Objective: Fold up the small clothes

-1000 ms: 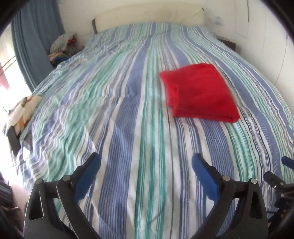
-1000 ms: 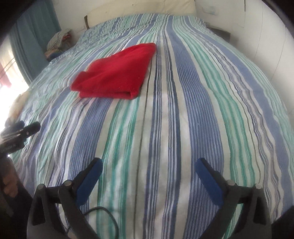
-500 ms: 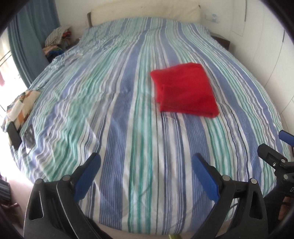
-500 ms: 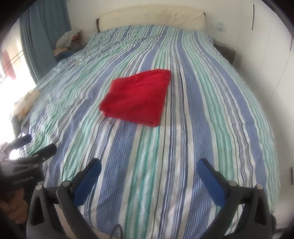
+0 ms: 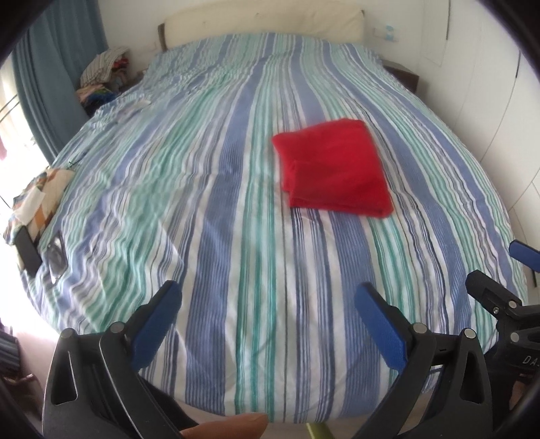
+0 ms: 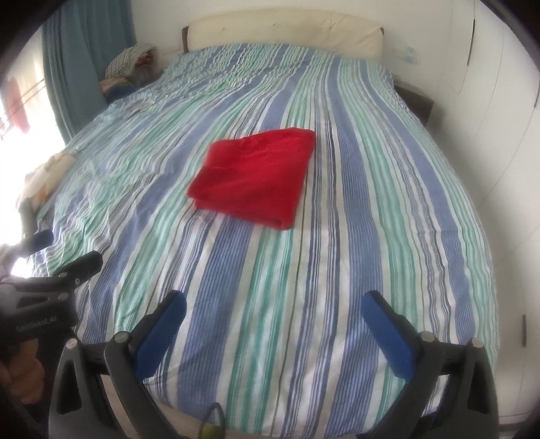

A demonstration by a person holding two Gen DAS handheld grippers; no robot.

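The red fleece garment, folded into a flat rectangle (image 5: 334, 169) (image 6: 254, 175), lies on the blue, green and white striped bed cover (image 5: 219, 209) (image 6: 371, 209), about midway between the foot edge and the headboard edge, toward the cover's right side in the left wrist view. Nothing touches it.

Your left gripper (image 5: 266, 310) is held above the foot edge, well apart from the garment; blue-padded jaws spread wide, nothing between them. In the right wrist view its black body (image 6: 44, 287) shows at the lower left.

Your right gripper (image 6: 273, 319) is likewise above the foot edge, jaws spread wide and empty, well apart from the garment. Its black frame (image 5: 499, 304) appears at the right border of the left wrist view.

Cream padded headboard (image 6: 287, 32) at the far edge. Blue curtain (image 5: 54, 77) beyond the far left corner, with a heap of mixed clothes (image 5: 104, 71) beside it. A patterned cushion (image 5: 37, 196) lies off the left edge.
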